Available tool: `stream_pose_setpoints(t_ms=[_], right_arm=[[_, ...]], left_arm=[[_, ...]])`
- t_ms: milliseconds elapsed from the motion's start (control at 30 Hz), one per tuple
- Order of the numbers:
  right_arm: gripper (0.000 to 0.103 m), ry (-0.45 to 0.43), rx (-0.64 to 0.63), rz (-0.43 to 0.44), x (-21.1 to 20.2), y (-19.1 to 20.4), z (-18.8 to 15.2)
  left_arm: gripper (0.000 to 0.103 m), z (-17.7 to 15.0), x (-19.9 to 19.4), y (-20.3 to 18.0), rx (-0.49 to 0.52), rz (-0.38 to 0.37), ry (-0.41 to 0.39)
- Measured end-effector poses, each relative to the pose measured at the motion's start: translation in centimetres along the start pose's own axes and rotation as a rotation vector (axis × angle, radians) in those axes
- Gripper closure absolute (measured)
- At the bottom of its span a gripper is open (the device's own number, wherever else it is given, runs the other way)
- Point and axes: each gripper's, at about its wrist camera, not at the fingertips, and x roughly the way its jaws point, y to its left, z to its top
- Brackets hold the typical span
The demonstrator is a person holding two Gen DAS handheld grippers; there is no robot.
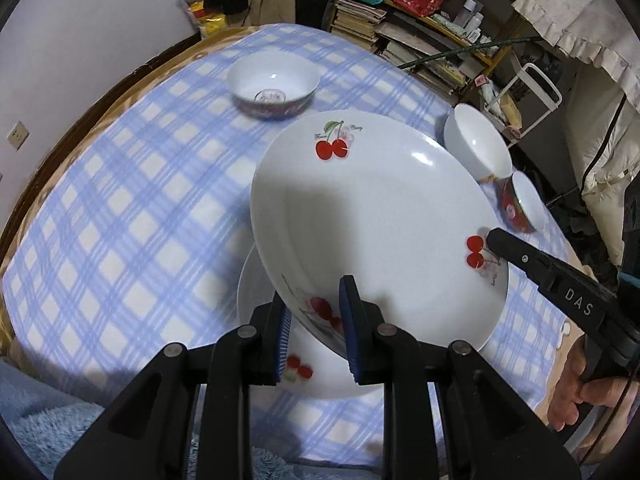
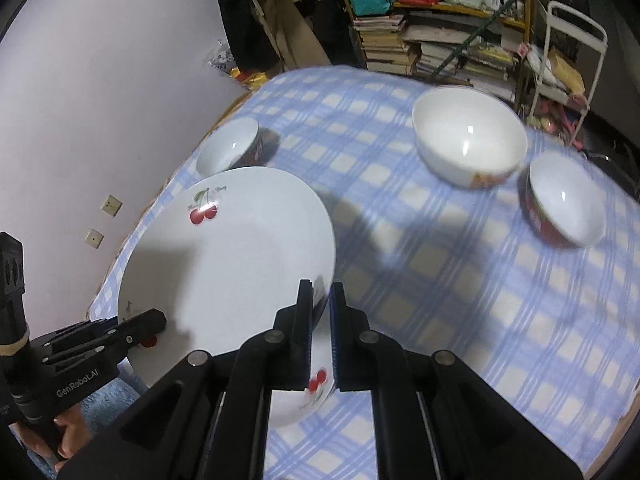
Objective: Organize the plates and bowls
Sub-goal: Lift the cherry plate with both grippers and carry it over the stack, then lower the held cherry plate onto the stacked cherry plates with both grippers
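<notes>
A white cherry plate (image 1: 372, 216) is held tilted above a second cherry plate (image 1: 320, 368) that lies on the checked cloth. My left gripper (image 1: 316, 320) is shut on the upper plate's near rim. My right gripper (image 2: 320, 320) is shut on the same plate's (image 2: 232, 256) right rim; it also shows in the left wrist view (image 1: 496, 240) at the plate's right edge. The lower plate (image 2: 312, 396) peeks out under my right fingers.
A blue-patterned bowl (image 1: 274, 88) stands at the far left of the table. A large white bowl (image 2: 470, 136) and a red-patterned bowl (image 2: 564, 200) stand at the far right. Shelves of books (image 2: 432, 48) and a white rack (image 2: 572, 52) stand behind the table.
</notes>
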Motion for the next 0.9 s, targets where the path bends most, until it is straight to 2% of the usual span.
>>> stream_pose_setpoints(t_ms=[267,367,467,600,733,900], right_arm=[[0.094,0.049,0.024,-0.013,2.5,0.3,-2.9],[0.094,0.068,0.008,-0.034,3.3,0.4,-3.2],[0.094,0.085,0.026,-0.012,3.9,-0.1,-3.5],[0.094,0.123,0.022,-0.005,5.1,-0.6,-4.5],[0.095,0.154,0.001,-0.041,6.1,-0.7,-5.2],[0.095,0.135,0.029,-0.005,6.2,-1.4,-5.5]], left_arm=[[0.08,-2.7,2.3,1.1,-0.029,0.049,0.03],[0.08,-2.9,3.1,1.4,-0.037,0.054,0.046],[0.081,-2.9,3.6,1.5,-0.025,0.065,0.053],[0.084,-3.1,4.6,2.5,-0.06,0.069,0.081],[0.085,-3.5,5.4,3.2,-0.081,0.083,0.095],[0.085,-3.3,5.1,3.4,-0.09,0.083,0.078]])
